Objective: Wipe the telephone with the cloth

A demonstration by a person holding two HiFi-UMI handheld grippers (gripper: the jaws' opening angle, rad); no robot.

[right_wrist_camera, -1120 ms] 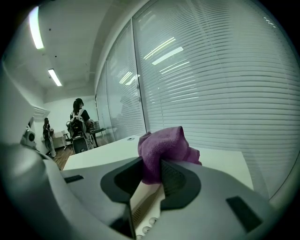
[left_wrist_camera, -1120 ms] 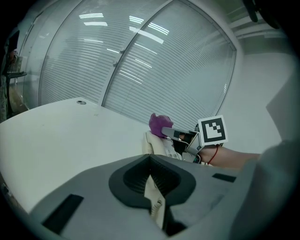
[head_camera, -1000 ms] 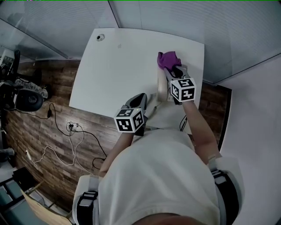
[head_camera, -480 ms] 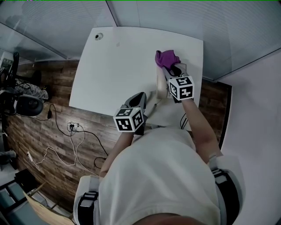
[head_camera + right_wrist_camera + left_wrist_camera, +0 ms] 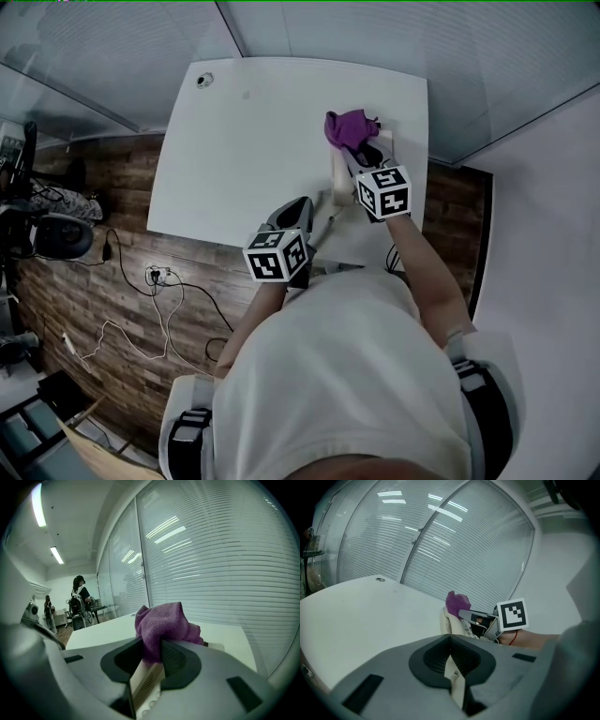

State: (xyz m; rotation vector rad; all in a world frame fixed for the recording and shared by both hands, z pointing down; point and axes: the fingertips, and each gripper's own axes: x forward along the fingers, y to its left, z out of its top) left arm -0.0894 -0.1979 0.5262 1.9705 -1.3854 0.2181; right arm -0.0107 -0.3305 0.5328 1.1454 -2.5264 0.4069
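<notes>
Status: R tongs (image 5: 153, 654) are clamped on the purple cloth (image 5: 164, 623), which bunches up and fwd of the tips. The beige telephone (image 5: 338, 176) lies directly below them, its grille and keys showing through the jaw gap. L tongs (image 5: 451, 657) are fully closed. A thin beige strip shows in their gap; I can't tell if it is gripped or only lies behind. Location: the telephone sits at the far R part of the white counter (image 5: 244, 141), and the cloth is over its far end. Procedure, as I judge it: keep the R grip firm and lower the wad until fabric, not jaw metal, meets the plastic. Then stroke lengthwise along the handset with light pressure, so the unit does not slide. L tongs could steady the near end if it shifts. Clearances: the counter's R edge is just beside the telephone and the far edge is near the cloth, so keep strokes short in those dirs. The window blinds (image 5: 211, 564) stand beyond that edge. To the L the counter is bare as far as a small round fitting (image 5: 204, 81) at the far L corner, so any repositioning should go that way.
</notes>
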